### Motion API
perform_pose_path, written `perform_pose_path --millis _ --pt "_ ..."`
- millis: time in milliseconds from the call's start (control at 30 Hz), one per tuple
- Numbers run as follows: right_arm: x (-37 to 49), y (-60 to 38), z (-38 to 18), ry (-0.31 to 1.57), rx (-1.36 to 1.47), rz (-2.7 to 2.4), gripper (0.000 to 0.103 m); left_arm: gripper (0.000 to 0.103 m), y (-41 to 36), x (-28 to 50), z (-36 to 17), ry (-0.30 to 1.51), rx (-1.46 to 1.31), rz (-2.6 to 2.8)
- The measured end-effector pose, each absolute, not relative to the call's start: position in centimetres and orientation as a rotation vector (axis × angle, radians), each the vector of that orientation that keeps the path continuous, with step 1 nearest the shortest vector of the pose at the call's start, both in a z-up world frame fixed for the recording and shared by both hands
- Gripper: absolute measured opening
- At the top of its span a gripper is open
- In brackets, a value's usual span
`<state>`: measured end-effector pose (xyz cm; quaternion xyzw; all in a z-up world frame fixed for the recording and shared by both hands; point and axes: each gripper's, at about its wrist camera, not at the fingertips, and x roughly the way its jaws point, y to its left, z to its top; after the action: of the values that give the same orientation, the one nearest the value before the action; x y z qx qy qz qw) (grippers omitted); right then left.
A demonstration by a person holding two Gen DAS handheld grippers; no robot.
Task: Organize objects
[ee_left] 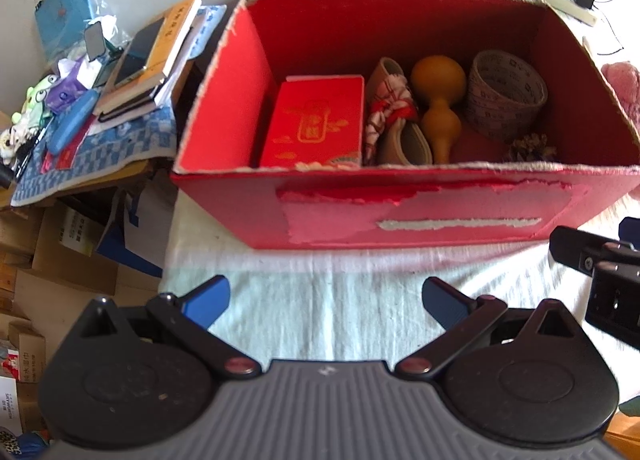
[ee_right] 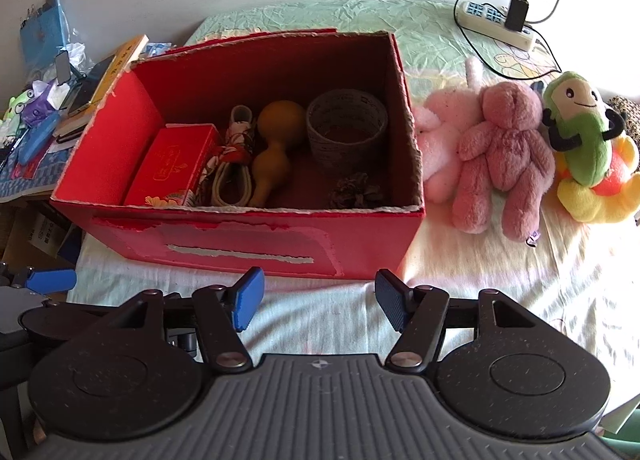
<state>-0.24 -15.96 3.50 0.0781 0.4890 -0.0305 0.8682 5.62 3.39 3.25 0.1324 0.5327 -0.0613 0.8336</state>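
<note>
Right gripper (ee_right: 320, 300): jaws apart at full spread, nothing between the blue pads (ee_right: 249, 298), hovering over the pale bedsheet (ee_right: 320, 324) just short of the near wall of the red cardboard box (ee_right: 248, 244). Left gripper (ee_left: 326, 302): jaws likewise wide apart and empty, held over the same sheet in front of the box; the edge of the other tool shows at the right margin of its view. Box contents, left to right: a red gift box (ee_left: 316, 124) with gold print standing against the left side, a cream slipper with red-and-white cloth (ee_left: 394, 116), a tan gourd (ee_left: 438, 108), a grey woven basket (ee_left: 506, 92) toward the right rear corner, and a pine cone (ee_left: 530, 148) at the front right. The floor between basket and near wall is mostly bare. Outside the box, to its right on the bed, lie a pale pink plush (ee_right: 442, 140), a darker pink plush bear (ee_right: 504, 156) touching it, and a green plush figure (ee_right: 580, 132) seated on a yellow plush (ee_right: 600, 196); beyond them a power strip (ee_right: 496, 24) with a charger plugged in. A cluttered side table with books (ee_left: 160, 56) stands left of the box. Assessment: both tools are free, so the work appears to stand between placements, with the plush toys the likely remaining items. The next move would call for the right tool to swing right, come down over the nearest plush, and close on a soft limb or body firmly enough to lift it clear of the box wall
</note>
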Motion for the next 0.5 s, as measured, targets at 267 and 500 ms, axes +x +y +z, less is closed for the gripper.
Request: perform_pose_path --millis 267,500 --pt "0.0 -15.4 5.1 1.011 0.163 0.016 0.063 0.102 4.3 6.1 5.3 1.075 0.26 -0.134" --pt "0.5 -16.1 7.3 0.981 0.201 0.063 0.063 0.102 4.1 6.7 7.6 1.014 0.267 -0.144"
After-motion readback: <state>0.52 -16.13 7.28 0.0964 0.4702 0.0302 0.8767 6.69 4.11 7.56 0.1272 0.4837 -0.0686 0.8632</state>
